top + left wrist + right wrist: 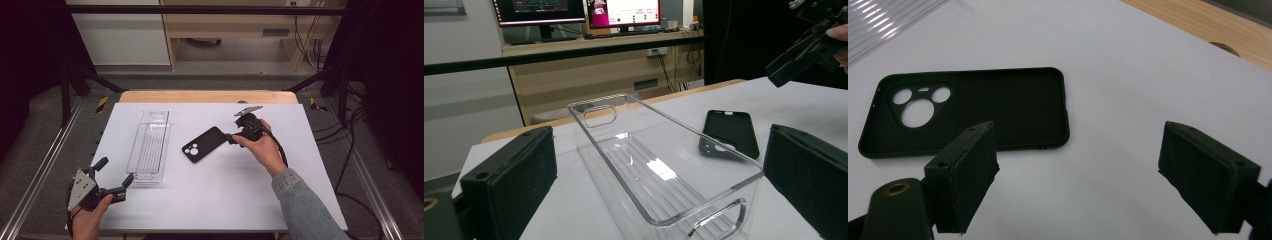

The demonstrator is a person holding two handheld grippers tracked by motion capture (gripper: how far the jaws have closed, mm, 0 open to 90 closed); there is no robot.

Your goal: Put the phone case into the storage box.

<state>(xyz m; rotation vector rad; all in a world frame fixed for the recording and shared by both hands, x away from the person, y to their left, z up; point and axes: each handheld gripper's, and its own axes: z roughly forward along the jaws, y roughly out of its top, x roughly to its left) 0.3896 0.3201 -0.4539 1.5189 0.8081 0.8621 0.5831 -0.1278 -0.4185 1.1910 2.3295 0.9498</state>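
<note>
At the near left corner: left gripper point(114, 176), jaws spread wide and holding nothing, pointing at the near end of the tray.
On the white table point(200, 200), left of middle: clear plastic tray point(148, 145), long and narrow, lying lengthwise away from the person, nothing inside.
Just right of the tray: black phone case point(204, 144), flat on the table, inner side up, camera cut-outs at its near-left end.
Right of the case: right gripper point(231, 138), jaws parted and holding nothing, held beside the case's far-right end in the person's right hand point(262, 149).
</note>
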